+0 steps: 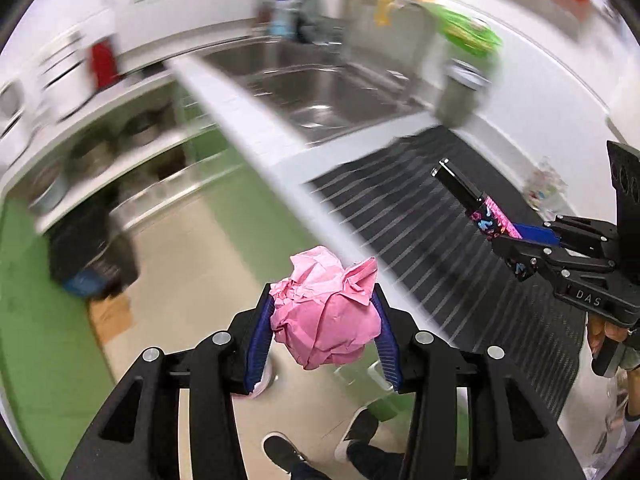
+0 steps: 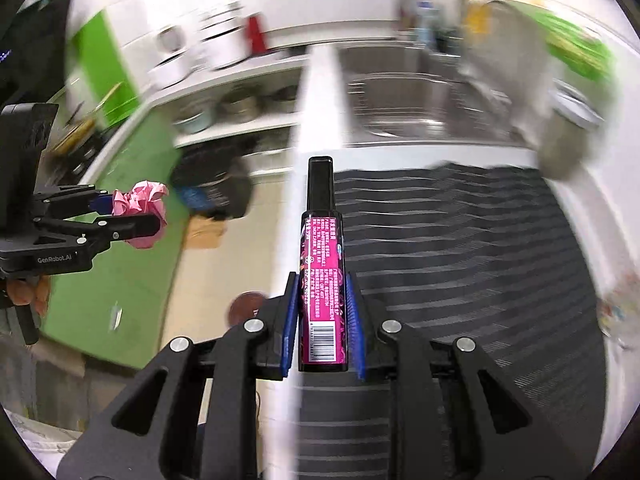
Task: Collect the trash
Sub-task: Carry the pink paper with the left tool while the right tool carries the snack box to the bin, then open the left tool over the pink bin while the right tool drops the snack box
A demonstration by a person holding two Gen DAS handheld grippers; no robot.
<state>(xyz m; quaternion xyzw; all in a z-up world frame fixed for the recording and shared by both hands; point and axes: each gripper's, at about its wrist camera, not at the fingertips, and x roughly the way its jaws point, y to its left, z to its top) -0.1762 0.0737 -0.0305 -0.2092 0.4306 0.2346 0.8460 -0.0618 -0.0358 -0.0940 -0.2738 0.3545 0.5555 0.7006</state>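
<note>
Furthest left on the floor sits a dark bin (image 1: 94, 248) lined with a black bag, beside the green floor strip and below the open shelves, and it reads as the likely place for the trash. The left gripper (image 1: 325, 312) is clamped on a crumpled pink paper ball (image 1: 326, 316), its blue pads pressing both sides, and it hangs past the white counter edge (image 1: 256, 136) over the floor, so this hand looks nearer the bin. To the right, the right gripper (image 2: 322, 320) is clamped tight on a slim black spray bottle with a pink label (image 2: 322, 280), the bottle's long axis running straight out along the fingers, cap forward, above the dark ribbed mat (image 2: 460, 264) on the counter; it would have to cross the edge leftward to reach the bin
</note>
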